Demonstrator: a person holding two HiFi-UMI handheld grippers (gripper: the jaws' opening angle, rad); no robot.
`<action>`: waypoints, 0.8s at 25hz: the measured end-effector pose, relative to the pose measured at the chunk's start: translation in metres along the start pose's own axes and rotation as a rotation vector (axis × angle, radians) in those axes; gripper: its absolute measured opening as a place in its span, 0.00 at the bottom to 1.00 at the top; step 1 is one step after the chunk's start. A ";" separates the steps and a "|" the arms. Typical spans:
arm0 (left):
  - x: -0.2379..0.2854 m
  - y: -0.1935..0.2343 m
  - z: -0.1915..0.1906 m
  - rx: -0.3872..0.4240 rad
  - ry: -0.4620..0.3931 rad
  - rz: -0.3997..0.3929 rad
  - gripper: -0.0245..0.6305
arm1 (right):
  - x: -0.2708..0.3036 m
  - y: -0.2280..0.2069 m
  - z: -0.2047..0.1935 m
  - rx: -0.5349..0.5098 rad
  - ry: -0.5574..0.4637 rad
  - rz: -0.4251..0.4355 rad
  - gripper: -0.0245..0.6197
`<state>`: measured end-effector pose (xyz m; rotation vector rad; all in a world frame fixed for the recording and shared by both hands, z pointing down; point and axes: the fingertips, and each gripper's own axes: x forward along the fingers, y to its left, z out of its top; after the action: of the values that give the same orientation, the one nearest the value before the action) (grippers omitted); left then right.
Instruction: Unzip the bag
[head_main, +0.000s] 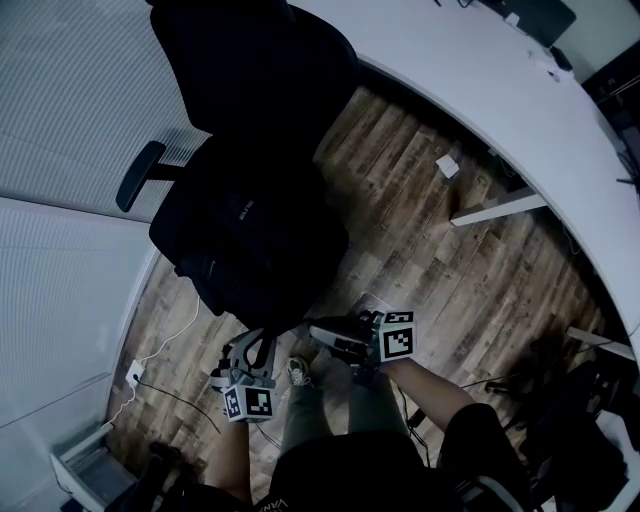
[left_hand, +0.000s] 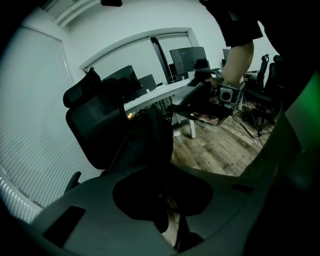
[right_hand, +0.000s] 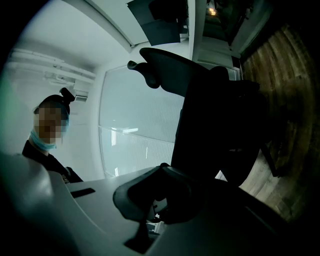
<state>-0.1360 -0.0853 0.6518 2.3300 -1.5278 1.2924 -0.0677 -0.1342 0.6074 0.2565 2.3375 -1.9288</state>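
- the bag (head_main: 250, 235) is black and sits on the seat of a black office chair (head_main: 250, 60), in front of the backrest and just ahead of the person's knees.
- in the left gripper view the bag (left_hand: 150, 140) stands tall, its long axis running up and down. its top is up by the backrest and its lower end comes down to the jaws.
- in the head view it is foreshortened into a dark mass, with its near edge over the front of the seat towards the two grippers. a small pale label (head_main: 243, 208) shows on its upper side.
- no open mouth shows on the bag in any view, and everything is too dark to tell the zip line or what is inside.
- the left gripper (head_main: 255, 348) points down and forward at the bag's near edge. in its own view (left_hand: 167, 197) the pads are drawn close and clamp the dark material of the bag, with a sliver of floor below them.
- the right gripper (head_main: 322, 335) is just beside the bag's near right corner, pointing across towards it. in its own view (right_hand: 155, 205) the jaws are clenched together, and nothing can be made out between them.
- the chair stands on a wooden floor (head_main: 430, 250), with a curved white desk (head_main: 480, 70) beyond.
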 end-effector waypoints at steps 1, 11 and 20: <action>0.001 0.000 0.001 -0.004 0.007 0.003 0.15 | -0.002 0.000 0.004 0.004 0.003 0.000 0.11; 0.007 0.002 -0.001 -0.087 0.086 0.045 0.15 | -0.027 -0.008 0.066 -0.024 -0.003 -0.020 0.11; 0.009 0.005 -0.004 -0.166 0.157 0.081 0.15 | -0.038 -0.012 0.106 -0.045 0.002 -0.044 0.11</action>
<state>-0.1406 -0.0924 0.6591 2.0361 -1.6252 1.2783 -0.0358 -0.2430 0.6061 0.2058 2.4044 -1.8932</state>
